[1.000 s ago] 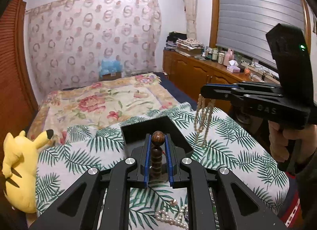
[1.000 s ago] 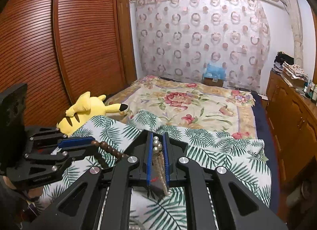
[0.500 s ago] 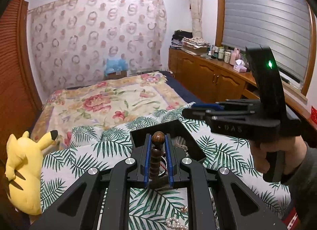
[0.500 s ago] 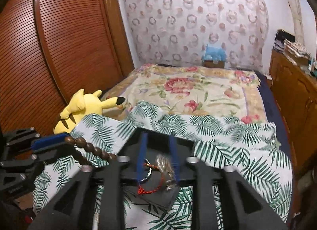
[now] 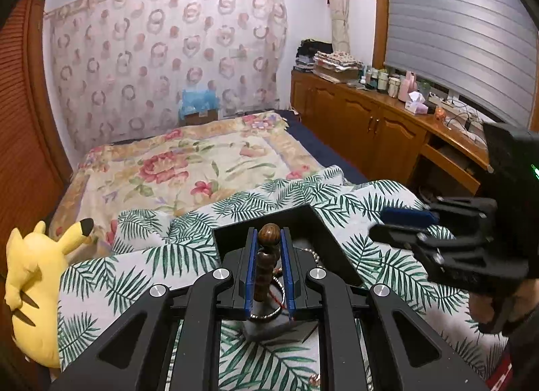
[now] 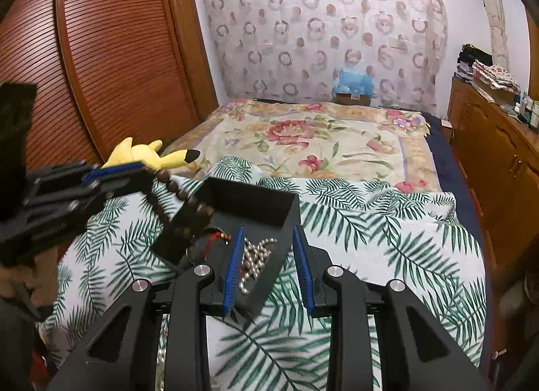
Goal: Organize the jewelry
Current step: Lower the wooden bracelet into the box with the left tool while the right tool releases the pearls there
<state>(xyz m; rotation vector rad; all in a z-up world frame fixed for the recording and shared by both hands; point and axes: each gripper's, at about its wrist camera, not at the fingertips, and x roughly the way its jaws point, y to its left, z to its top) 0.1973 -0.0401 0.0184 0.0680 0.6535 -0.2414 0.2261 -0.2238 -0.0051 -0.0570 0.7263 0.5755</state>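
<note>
A black open jewelry box [image 5: 303, 219] [image 6: 249, 202] sits on the palm-leaf cloth. My left gripper [image 5: 268, 239] is shut on a brown wooden bead bracelet [image 5: 267, 256] and holds it over the box; the beads also show in the right wrist view [image 6: 188, 199], hanging down into the box. My right gripper [image 6: 266, 259] is open and empty just above the box's near wall; it also shows at the right of the left wrist view [image 5: 404, 222]. A pearl necklace [image 6: 252, 259] lies inside the box between the right fingers, beside a silver ring and red cord [image 5: 273, 293].
The palm-leaf cloth [image 6: 370, 239] covers the near end of a bed with a floral blanket [image 6: 320, 141]. A yellow plush toy [image 5: 33, 280] lies at the left edge. Wooden cabinets [image 5: 370, 128] stand at the right, a slatted wardrobe [image 6: 111, 64] at the left. Loose pearls [image 5: 315, 379] lie near the cloth's front.
My right gripper opened and let the pearl necklace drop into the box, then drew back. My left gripper moved over the box with the wooden bracelet still held.
</note>
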